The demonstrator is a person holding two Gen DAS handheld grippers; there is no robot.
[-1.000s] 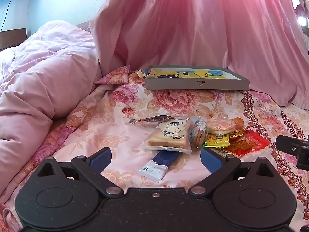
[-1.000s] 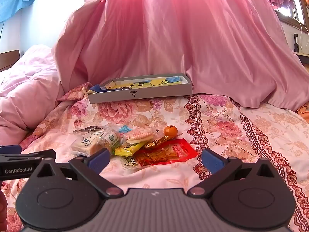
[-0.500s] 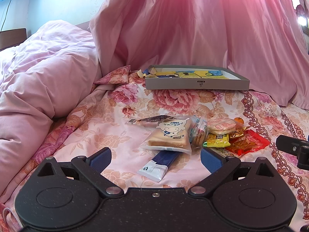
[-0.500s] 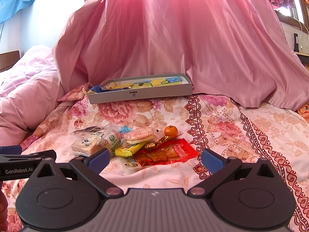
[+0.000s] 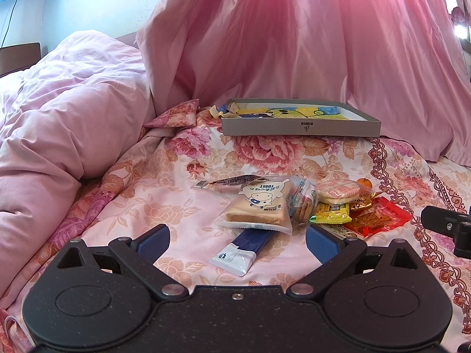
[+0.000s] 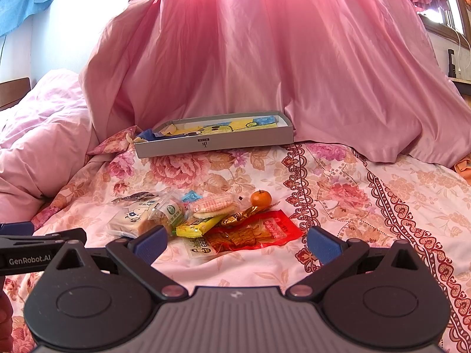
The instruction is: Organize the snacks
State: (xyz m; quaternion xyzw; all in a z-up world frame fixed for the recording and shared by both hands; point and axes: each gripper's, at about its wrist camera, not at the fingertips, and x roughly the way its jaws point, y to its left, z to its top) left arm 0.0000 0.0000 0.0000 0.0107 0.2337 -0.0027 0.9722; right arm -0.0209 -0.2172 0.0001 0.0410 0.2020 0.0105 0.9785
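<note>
A pile of snacks lies on the floral bedsheet: a toast pack (image 5: pixel 259 206) (image 6: pixel 132 217), a blue-and-white bar (image 5: pixel 247 247), a dried fish strip (image 5: pixel 232 181), round rice crackers (image 5: pixel 338 192) (image 6: pixel 213 206), a yellow pack (image 5: pixel 331 214) (image 6: pixel 198 225), a red pack (image 5: pixel 378 216) (image 6: pixel 256 232) and a small orange (image 5: pixel 364 182) (image 6: pixel 260 198). A shallow grey box (image 5: pixel 300 126) (image 6: pixel 215 144) sits further back. My left gripper (image 5: pixel 237 239) is open and empty just before the blue bar. My right gripper (image 6: pixel 237 242) is open and empty before the red pack.
A bunched pink duvet (image 5: pixel 64 123) rises on the left. A pink curtain (image 6: pixel 265 58) hangs behind the box. The other gripper shows at the left wrist view's right edge (image 5: pixel 447 226) and at the right wrist view's left edge (image 6: pixel 35 253).
</note>
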